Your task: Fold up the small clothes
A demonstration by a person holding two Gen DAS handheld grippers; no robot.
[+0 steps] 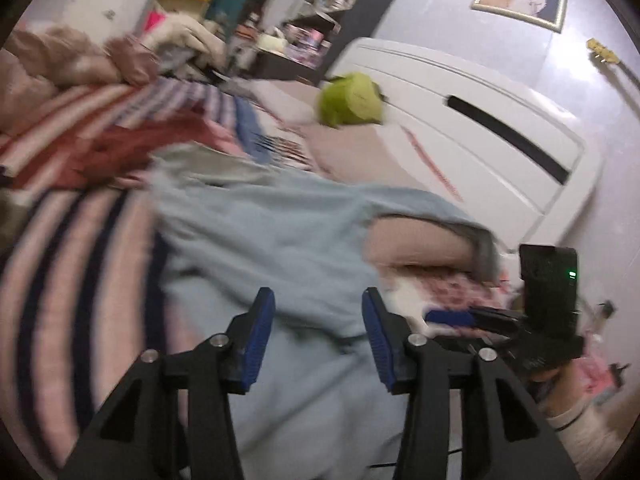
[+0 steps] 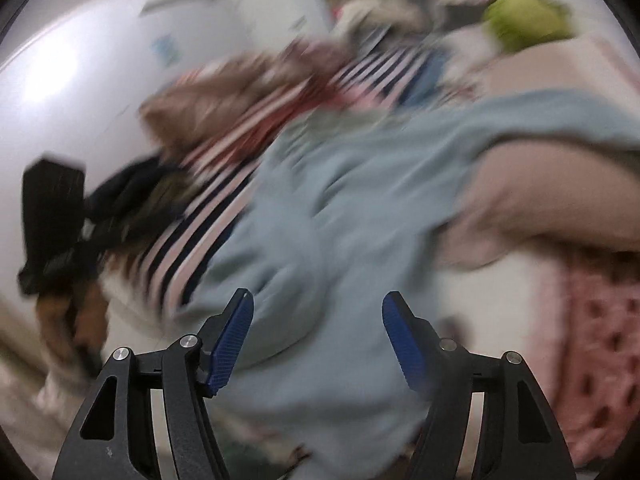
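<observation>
A light blue garment (image 1: 280, 232) lies spread on the bed, and it also shows in the right wrist view (image 2: 340, 208). My left gripper (image 1: 318, 300) is open just above its near part, with nothing between the blue pads. My right gripper (image 2: 318, 304) is open above the same garment, empty. The right gripper also shows in the left wrist view (image 1: 452, 317) at the right, low over the bed. Both views are blurred by motion.
A pile of striped and red clothes (image 1: 120, 148) lies left of the garment. A green plush toy (image 1: 352, 100) sits near the white headboard (image 1: 480, 132). A pink patterned cloth (image 2: 600, 340) lies at right. The left gripper's body (image 2: 52, 216) shows at left.
</observation>
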